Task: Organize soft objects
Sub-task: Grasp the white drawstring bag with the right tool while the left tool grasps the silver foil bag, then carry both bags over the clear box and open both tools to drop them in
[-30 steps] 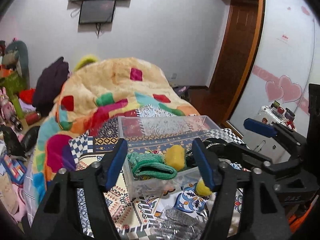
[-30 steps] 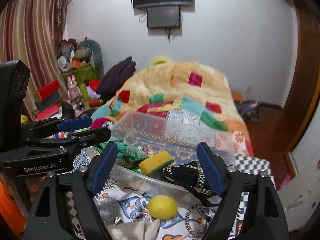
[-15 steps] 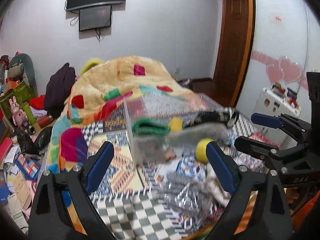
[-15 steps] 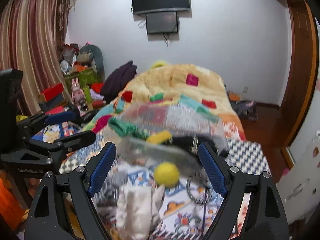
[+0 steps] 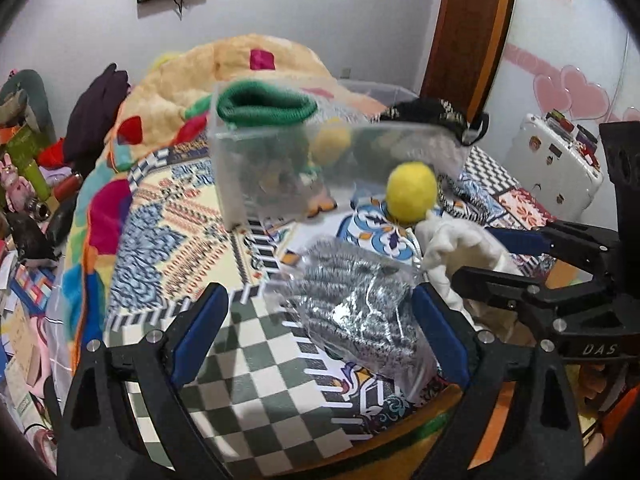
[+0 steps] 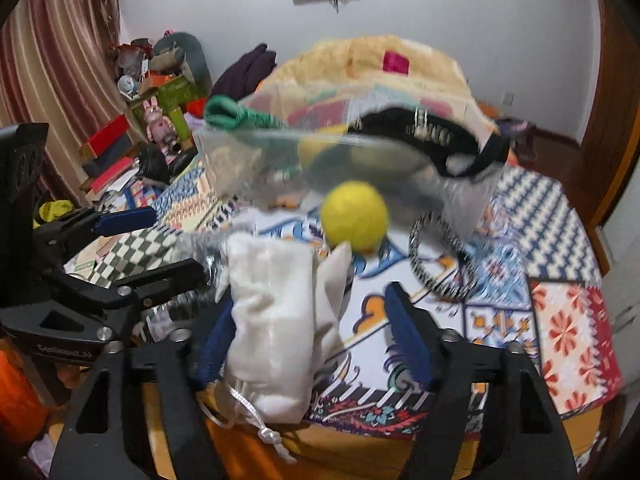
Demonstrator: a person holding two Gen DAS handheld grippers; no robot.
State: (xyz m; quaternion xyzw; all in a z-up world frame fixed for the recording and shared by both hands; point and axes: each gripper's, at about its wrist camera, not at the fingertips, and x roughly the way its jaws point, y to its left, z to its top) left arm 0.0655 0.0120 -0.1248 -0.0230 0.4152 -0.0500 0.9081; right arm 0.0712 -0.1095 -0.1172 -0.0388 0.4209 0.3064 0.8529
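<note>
A clear plastic bin [image 5: 280,168] [image 6: 256,164] stands on the patterned bed cover, with a green knit item [image 5: 264,108] [image 6: 228,114], a black strap [image 5: 436,116] [image 6: 432,132] and a yellow sponge [image 5: 332,140] in it. In front lie a yellow ball [image 5: 410,192] [image 6: 354,216], a white cloth pouch [image 5: 460,248] [image 6: 276,320] and a silver scrubber in a bag [image 5: 360,304]. My left gripper [image 5: 320,336] is open around the scrubber bag. My right gripper [image 6: 308,344] is open, with the white pouch between its fingers.
A striped ring [image 6: 440,256] lies right of the ball. A yellow patchwork quilt [image 5: 240,64] is heaped behind the bin. Clutter and toys [image 6: 160,112] fill the floor at left. A wooden door [image 5: 472,28] and a white suitcase [image 5: 556,160] are at right.
Both grippers pulled back and down from the bin toward the bed's near edge. The left now frames the scrubber bag, the right the white pouch.
</note>
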